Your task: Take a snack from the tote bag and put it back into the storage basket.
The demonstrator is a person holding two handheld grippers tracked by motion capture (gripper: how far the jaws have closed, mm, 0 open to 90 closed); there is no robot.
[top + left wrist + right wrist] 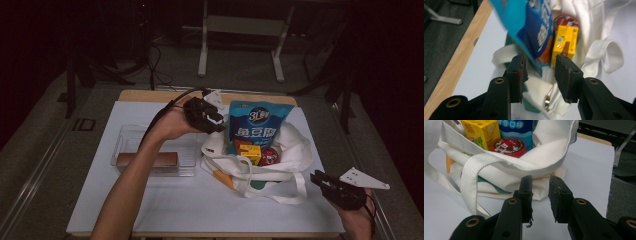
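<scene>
A white sheet covers the wooden table, with dark floor and a metal frame's legs beyond its far edge. The left gripper, jaws parted and holding nothing, hovers at the near-left rim of the white tote bag, the blue snack pouch standing just ahead of its tips beside a yellow carton and red-lidded tub; a clear tray sits behind it. The right gripper, also parted and empty, rests over bare sheet near the table's right edge, the bag just ahead.
</scene>
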